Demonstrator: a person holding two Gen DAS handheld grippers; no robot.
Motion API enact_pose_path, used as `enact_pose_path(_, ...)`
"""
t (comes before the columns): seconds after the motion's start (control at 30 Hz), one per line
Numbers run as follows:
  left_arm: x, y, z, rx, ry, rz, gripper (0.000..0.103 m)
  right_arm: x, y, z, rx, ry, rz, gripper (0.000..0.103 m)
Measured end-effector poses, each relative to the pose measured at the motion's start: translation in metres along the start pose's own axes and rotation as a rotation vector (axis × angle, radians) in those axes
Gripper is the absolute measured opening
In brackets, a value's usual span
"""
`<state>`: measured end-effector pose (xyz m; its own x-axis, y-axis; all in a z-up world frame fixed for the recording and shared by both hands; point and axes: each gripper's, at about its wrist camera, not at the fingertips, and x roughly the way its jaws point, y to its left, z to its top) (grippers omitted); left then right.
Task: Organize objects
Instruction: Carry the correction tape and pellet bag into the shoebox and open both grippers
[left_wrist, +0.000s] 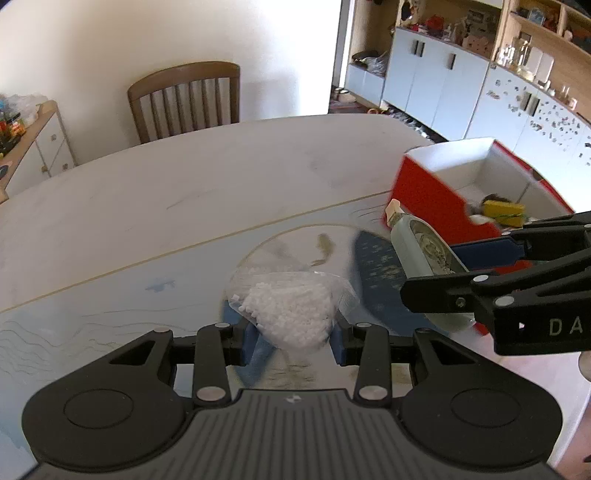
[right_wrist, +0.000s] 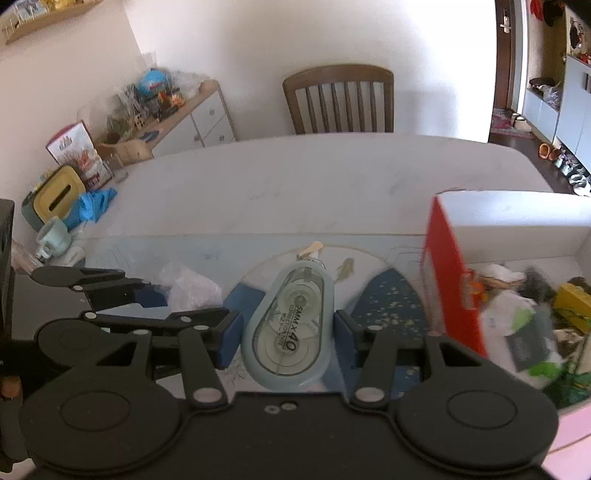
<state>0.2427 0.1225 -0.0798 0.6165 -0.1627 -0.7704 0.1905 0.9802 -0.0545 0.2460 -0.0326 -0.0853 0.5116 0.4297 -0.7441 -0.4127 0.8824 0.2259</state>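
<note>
Above the table (left_wrist: 184, 177), the left gripper (left_wrist: 295, 334) is clamped on a small bag of white beads (left_wrist: 291, 314) and the right gripper (right_wrist: 288, 332) on a correction tape (right_wrist: 290, 325), both carried clear of the mat, likely bound for the red box (left_wrist: 436, 195) at the right, which already holds odds and ends.

Clear plastic bag of white beads (left_wrist: 291, 314): suspended above the table, clamped between blue pads. Correction tape dispenser (right_wrist: 290, 325): pale blue oval body, transparent window showing two reels, tip pointing away, likewise clamped between blue pads. Red box (right_wrist: 448, 273): open-topped, white interior, holding mixed items.
</note>
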Motion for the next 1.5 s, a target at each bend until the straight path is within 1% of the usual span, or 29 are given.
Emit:
enact_pose_path(0.27, -0.012, -0.053, 0.014, 0.047, -0.019, -0.025, 0.038, -0.044, -0.04, -0.006, 0.011, -0.051, -0.004, 0.052)
enact_pose_path(0.5, -0.006, -0.103, 0.031, 0.084, -0.025, -0.041, 0.038, -0.07, -0.087, -0.012, 0.019, -0.072, -0.026, 0.052)
enact_pose_path(0.7, 0.008, -0.143, 0.043, 0.108, -0.022, -0.05, 0.038, -0.083, -0.126, -0.015, 0.024, -0.077, -0.052, 0.052)
enact_pose_path(1.13, 0.047, -0.207, 0.086, 0.141, -0.014, -0.056, 0.038, -0.092, -0.202, -0.013, 0.019, -0.08, -0.095, 0.052)
enact_pose_path(1.37, 0.078, -0.23, 0.105, 0.165, 0.029, -0.054, 0.038, -0.087, -0.232, -0.01, 0.012, -0.073, -0.127, 0.052)
enact_pose_path(1.5, 0.097, -0.239, 0.114, 0.158, 0.05, -0.067, 0.038, -0.081, -0.249, -0.007, -0.006, -0.057, -0.14, 0.052)
